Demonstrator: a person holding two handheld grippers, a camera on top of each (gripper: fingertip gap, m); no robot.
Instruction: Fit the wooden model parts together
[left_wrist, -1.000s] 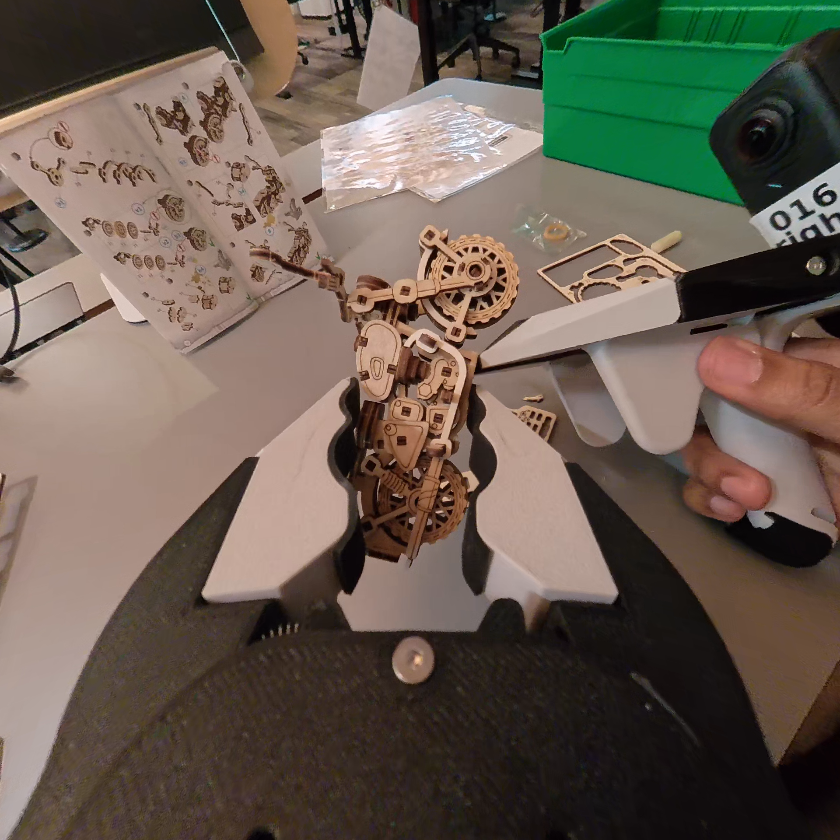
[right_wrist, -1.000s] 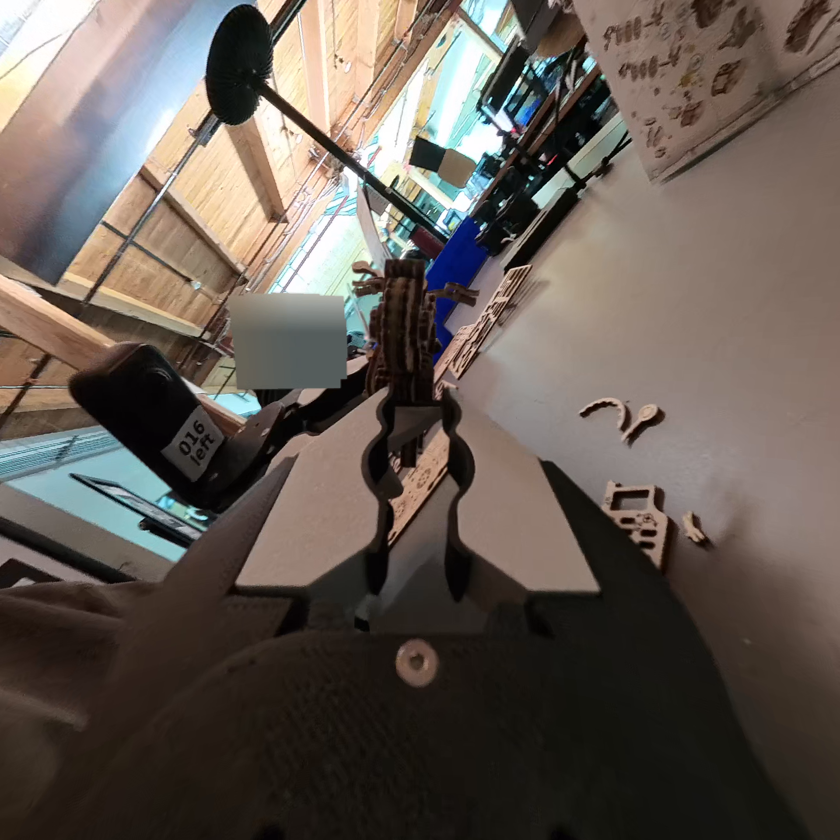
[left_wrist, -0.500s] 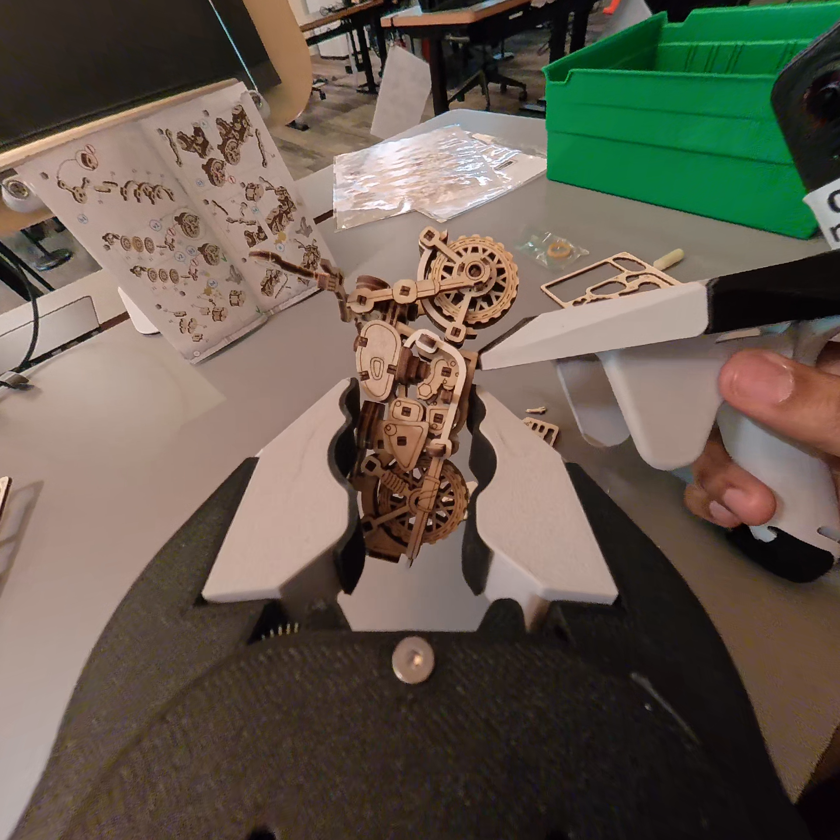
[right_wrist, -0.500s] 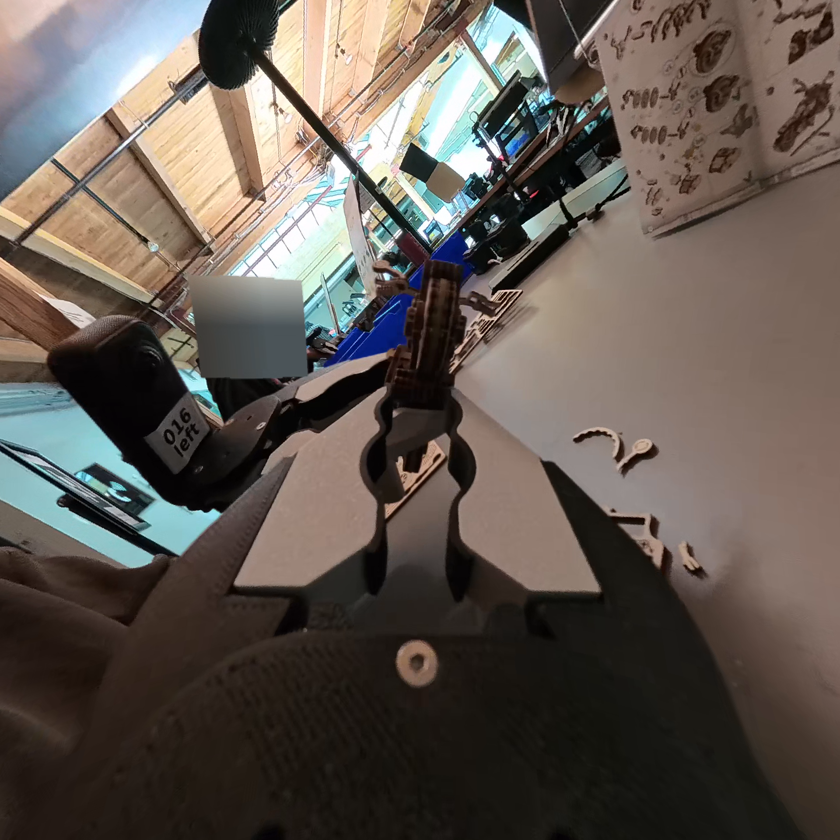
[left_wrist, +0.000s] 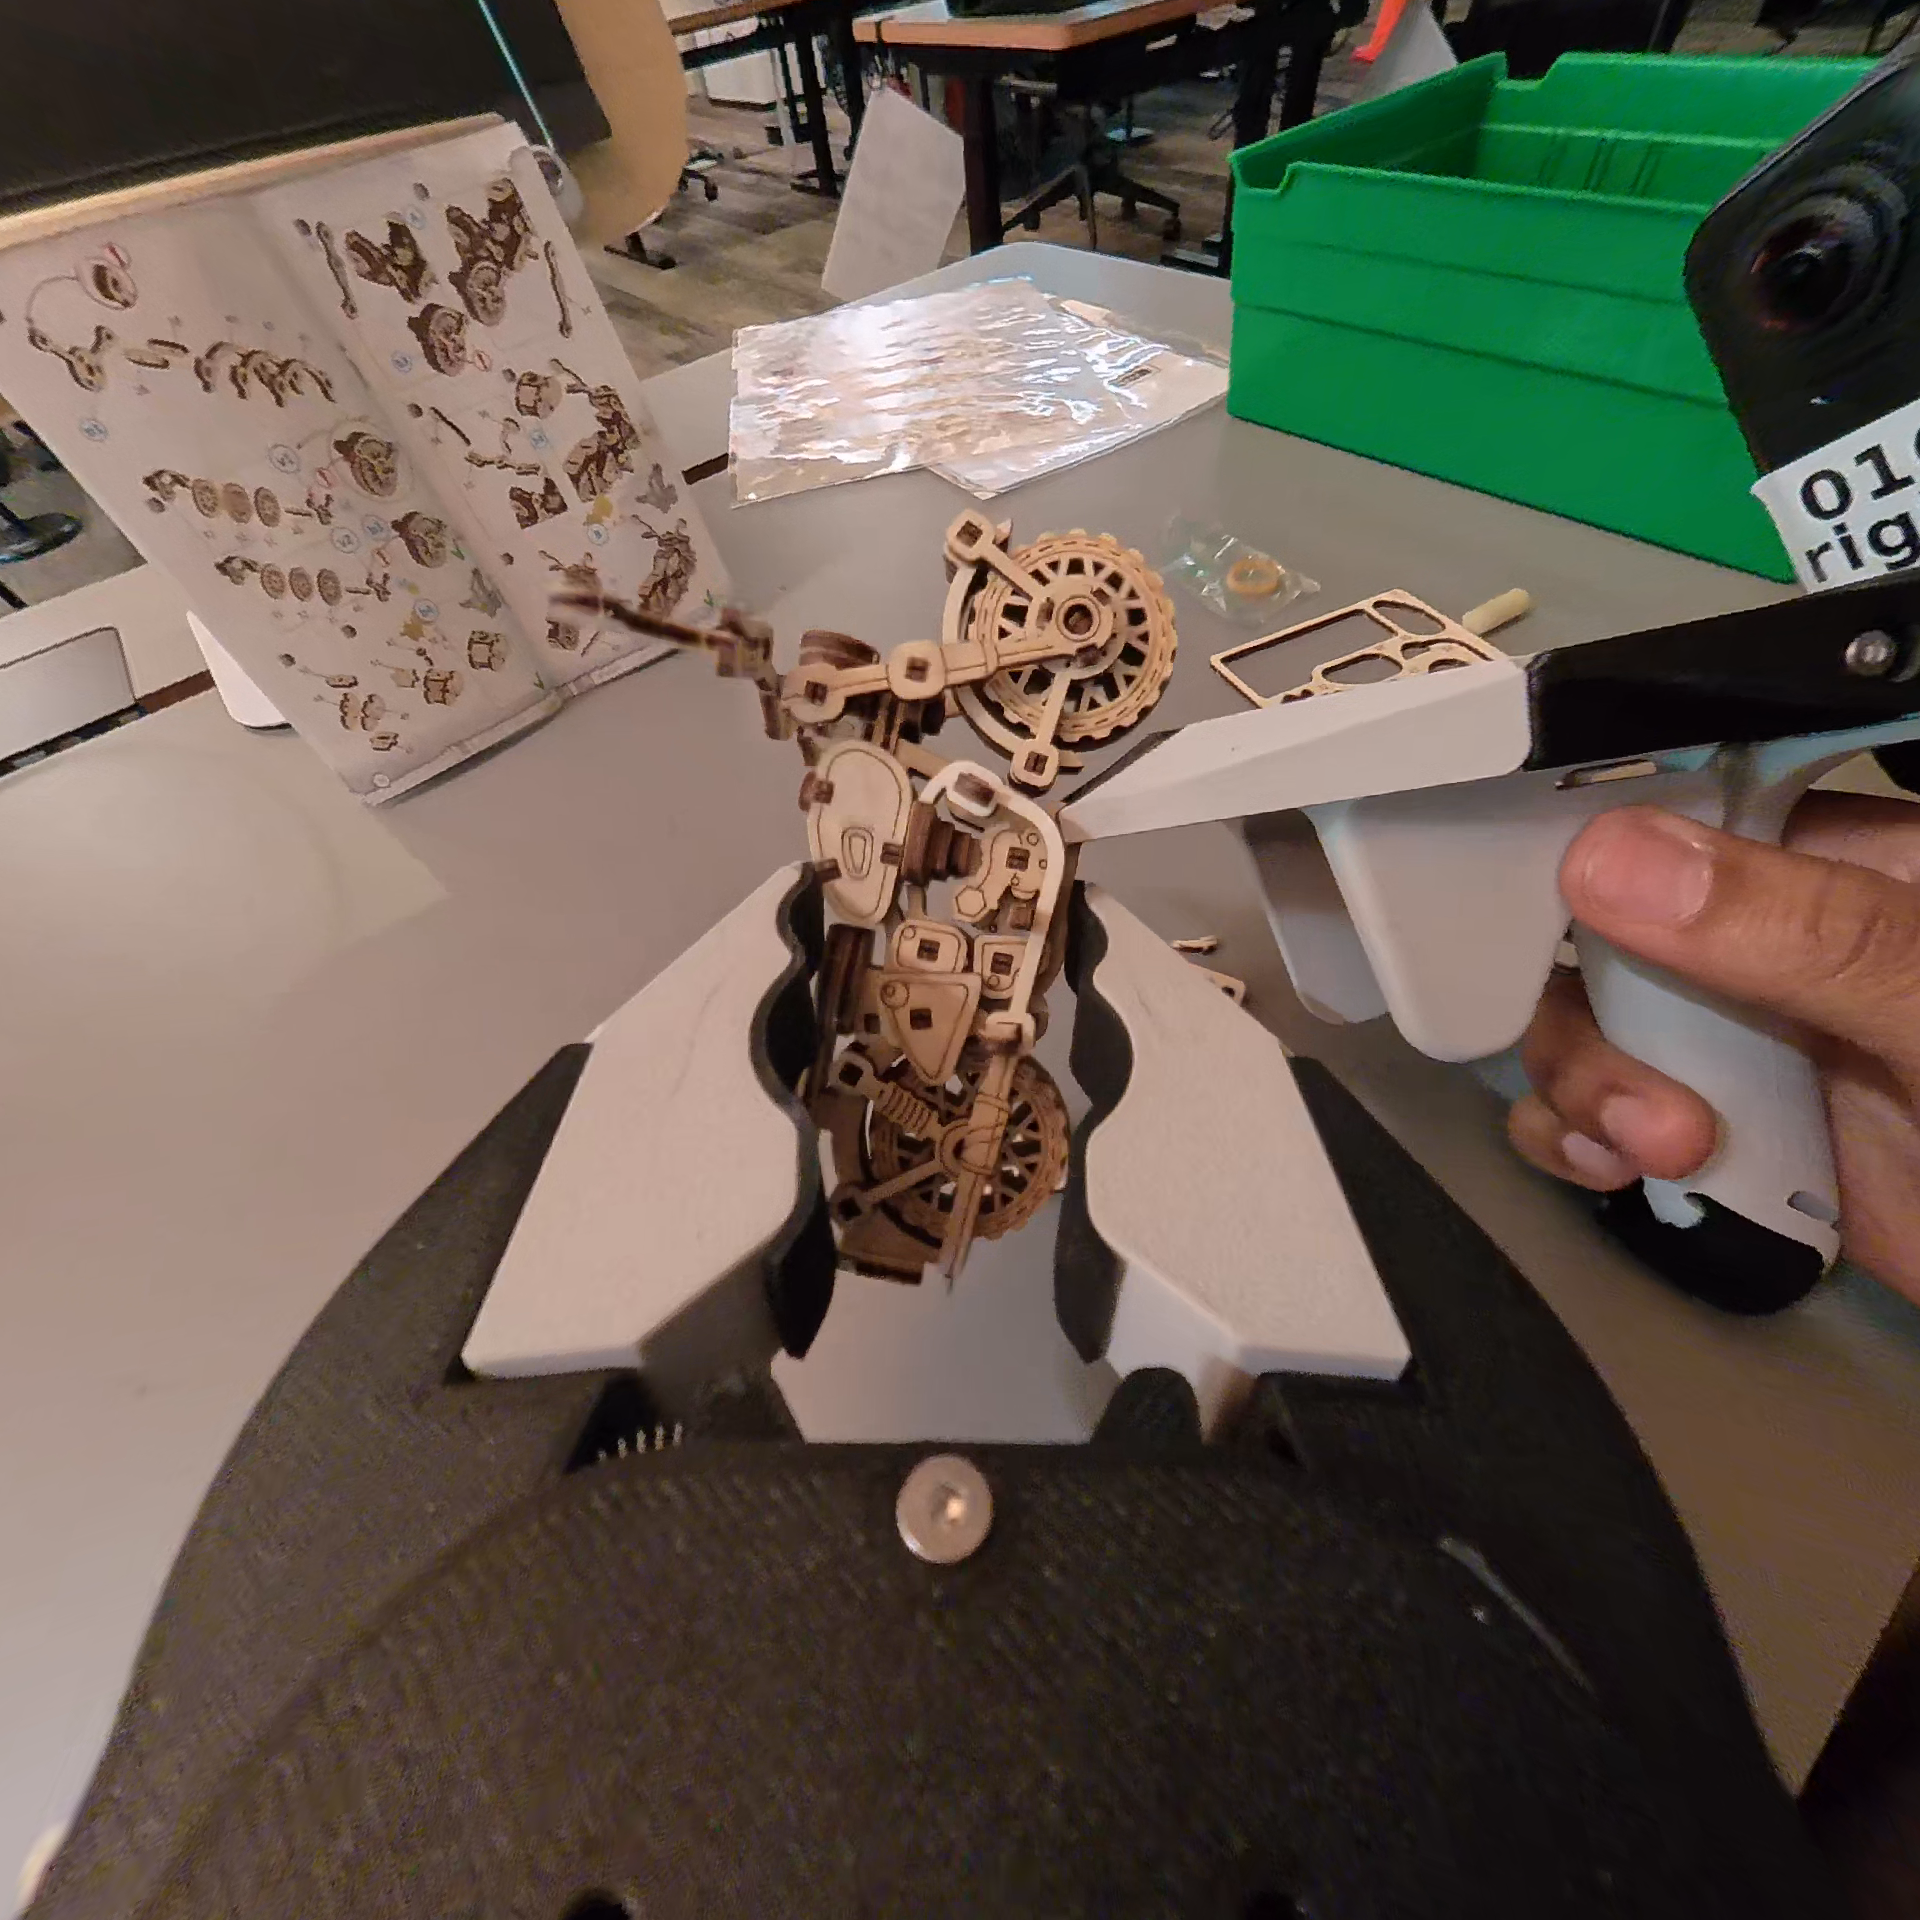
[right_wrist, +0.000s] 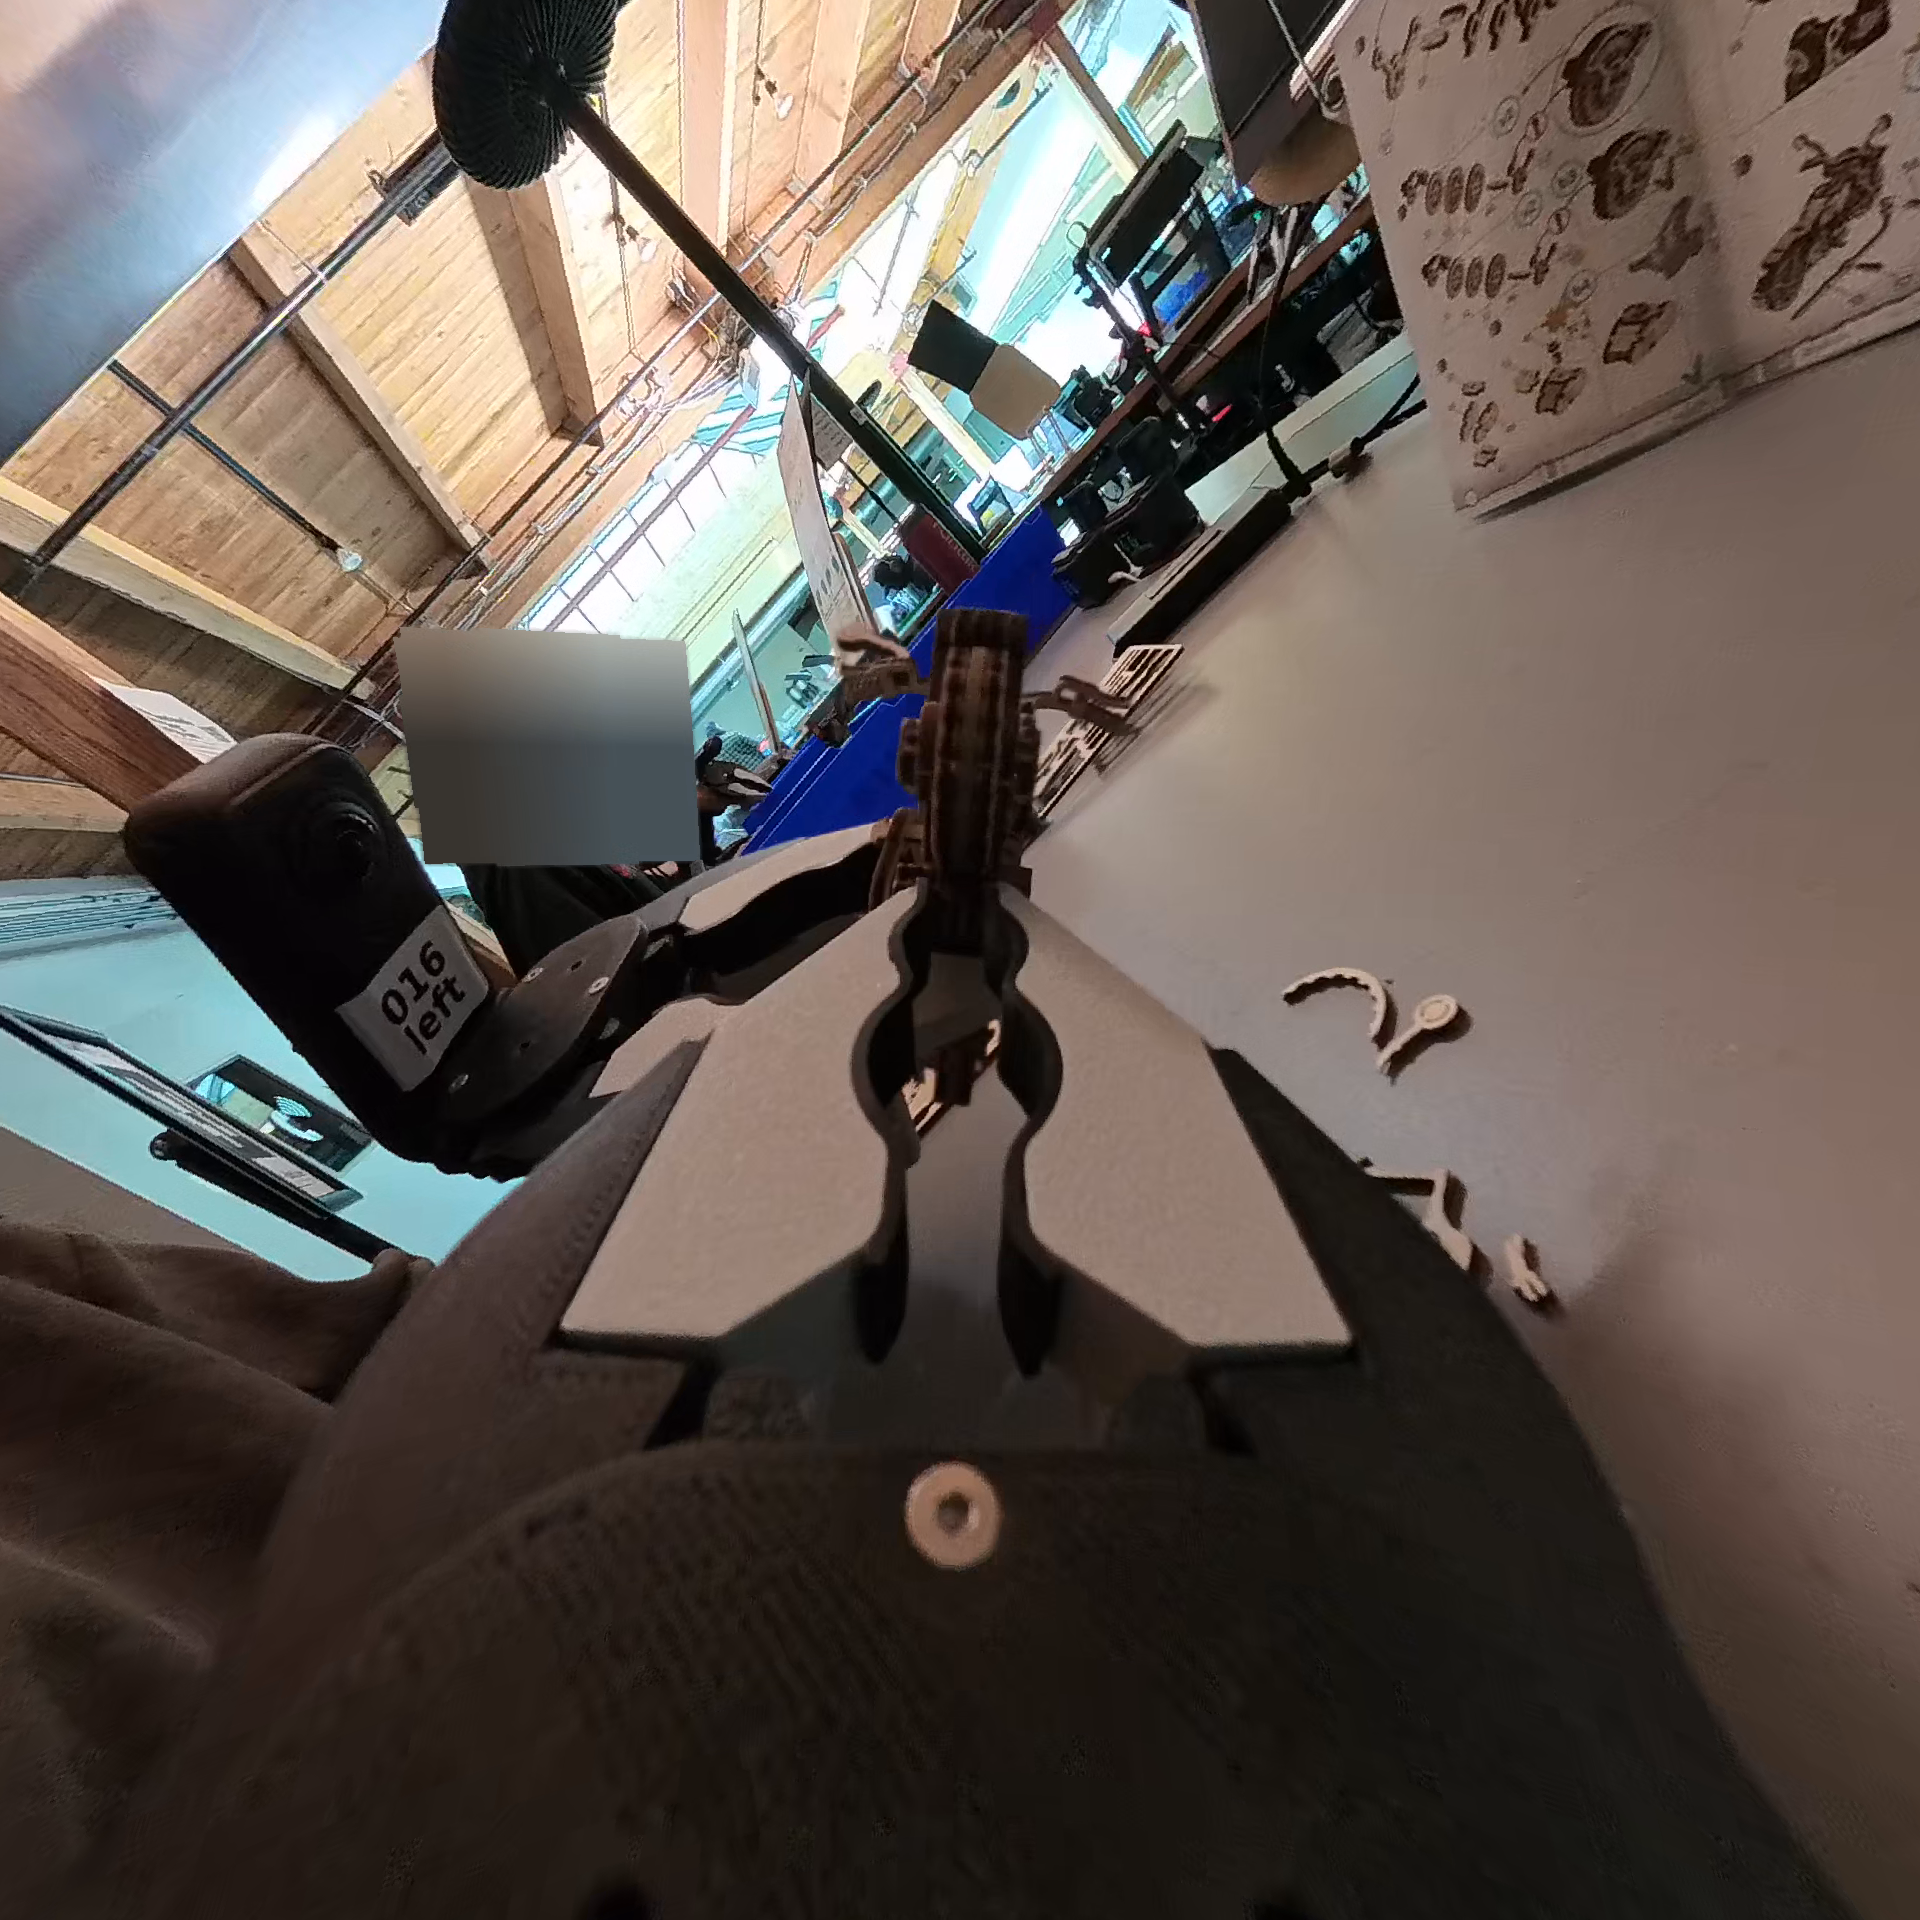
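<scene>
Two white fingers of the left gripper (left_wrist: 935, 1039) clamp the upright tan wooden motorcycle model (left_wrist: 935, 935) above the grey bench (left_wrist: 260, 987); the right gripper's tip touches its right side. From the right wrist, the right gripper (right_wrist: 961, 925) pinches the model's (right_wrist: 971, 727) edge.

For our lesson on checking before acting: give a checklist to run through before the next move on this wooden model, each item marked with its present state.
1. Left gripper jaws clamp the wooden model, clear of the table: ok.
2. Right gripper jaws pinch the model's edge: ok.
3. New part seated in its slot: cannot tell.
4. Instruction sheet propped upright, in view: ok.
5. Loose pieces lie apart from both grippers: ok.
</scene>
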